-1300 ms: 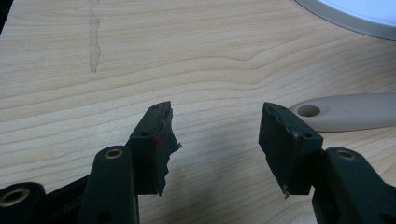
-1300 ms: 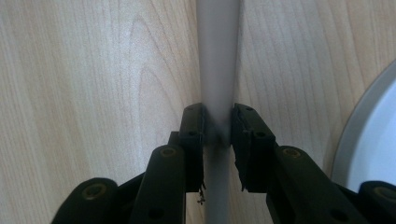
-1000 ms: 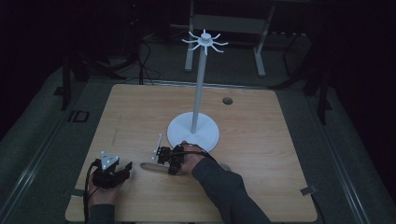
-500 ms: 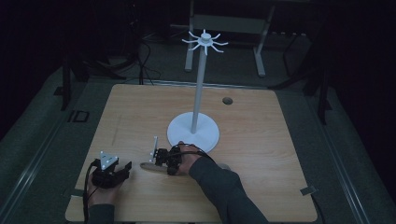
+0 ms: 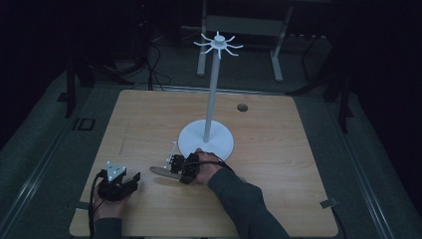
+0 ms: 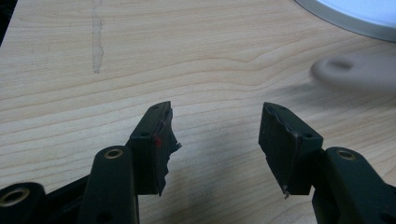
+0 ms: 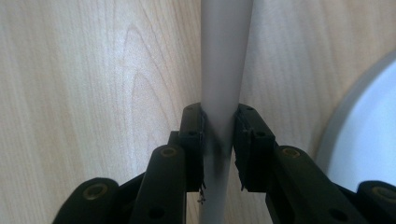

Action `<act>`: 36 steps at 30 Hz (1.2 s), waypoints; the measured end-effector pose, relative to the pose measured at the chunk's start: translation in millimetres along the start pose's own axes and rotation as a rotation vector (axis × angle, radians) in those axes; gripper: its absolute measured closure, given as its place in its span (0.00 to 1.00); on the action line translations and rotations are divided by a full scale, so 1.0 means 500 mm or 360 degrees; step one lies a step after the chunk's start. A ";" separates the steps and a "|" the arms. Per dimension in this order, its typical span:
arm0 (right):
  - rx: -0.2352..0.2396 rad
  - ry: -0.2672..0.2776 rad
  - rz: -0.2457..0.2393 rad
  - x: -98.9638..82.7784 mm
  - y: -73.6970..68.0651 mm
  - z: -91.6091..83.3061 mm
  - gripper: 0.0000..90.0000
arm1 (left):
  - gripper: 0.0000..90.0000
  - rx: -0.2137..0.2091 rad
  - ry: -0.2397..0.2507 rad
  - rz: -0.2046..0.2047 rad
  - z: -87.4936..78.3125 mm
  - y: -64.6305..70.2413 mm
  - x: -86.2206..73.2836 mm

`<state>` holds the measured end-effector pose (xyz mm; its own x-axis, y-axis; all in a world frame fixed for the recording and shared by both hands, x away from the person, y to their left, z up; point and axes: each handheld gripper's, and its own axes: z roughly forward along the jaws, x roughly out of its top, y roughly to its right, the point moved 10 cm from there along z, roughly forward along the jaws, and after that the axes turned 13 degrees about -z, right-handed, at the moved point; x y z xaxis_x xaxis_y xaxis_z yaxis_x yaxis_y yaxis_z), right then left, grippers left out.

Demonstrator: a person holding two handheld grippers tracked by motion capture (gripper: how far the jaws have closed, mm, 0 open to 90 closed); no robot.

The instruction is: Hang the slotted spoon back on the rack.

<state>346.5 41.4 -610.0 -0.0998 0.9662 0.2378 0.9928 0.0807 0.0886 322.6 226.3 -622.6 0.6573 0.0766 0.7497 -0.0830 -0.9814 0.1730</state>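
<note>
A white stand (image 5: 211, 94) with a round base (image 5: 219, 142) and hook arms at its top rises from the middle of the wooden table (image 5: 278, 164). In front of the base, my right gripper (image 5: 175, 168) is shut on a slim grey utensil handle (image 5: 159, 172) that pokes out to the left just above the table. The right gripper view shows the jaws (image 7: 219, 126) clamped on the handle (image 7: 223, 70). The left gripper (image 5: 133, 181) rests open near the front left edge. Its jaws (image 6: 217, 135) hold nothing, and the handle's rounded end (image 6: 355, 72) with a hole is blurred beyond them.
A small round hole (image 5: 242, 107) sits in the table top behind the stand. The stand's base edge (image 7: 364, 140) lies close to the right of the held handle. Dark floor, cables and a metal frame (image 5: 239, 30) surround the table.
My right gripper with the grey handle has shifted only slightly in front of the stand's base. The left gripper has stayed where it was, open.
</note>
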 end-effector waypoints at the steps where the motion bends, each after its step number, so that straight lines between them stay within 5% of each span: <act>1: -0.0028 0.0046 0.0019 -0.003 0.002 -0.012 0.82 | 0.50 -0.0001 0.0000 0.0000 0.000 0.000 0.000; 7: -0.0100 0.0156 0.0065 -0.012 0.006 -0.046 0.82 | 0.50 -0.0001 -0.0006 0.0006 0.002 0.001 -0.001; 8: -0.0165 0.0270 0.0078 -0.020 0.011 -0.072 0.82 | 0.50 -0.0002 -0.0005 0.0006 0.002 0.002 -0.001; 13: -0.0278 0.0412 0.0120 -0.039 0.020 -0.109 0.82 | 0.50 -0.0001 -0.0006 0.0006 0.002 0.002 -0.001; 32: -0.0701 0.0759 0.0338 -0.114 0.059 -0.225 0.82 | 0.50 0.0001 -0.0010 0.0008 0.004 0.003 -0.001; 36: -0.0741 0.0820 0.0390 -0.129 0.063 -0.249 0.82 | 0.50 0.0002 -0.0012 0.0012 0.004 0.003 -0.001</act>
<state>375.8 -48.9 -502.0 -0.0108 0.6964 0.7176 0.8711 -0.3459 0.3488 323.7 224.3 -624.2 0.6623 0.0677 0.7461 -0.0871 -0.9822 0.1664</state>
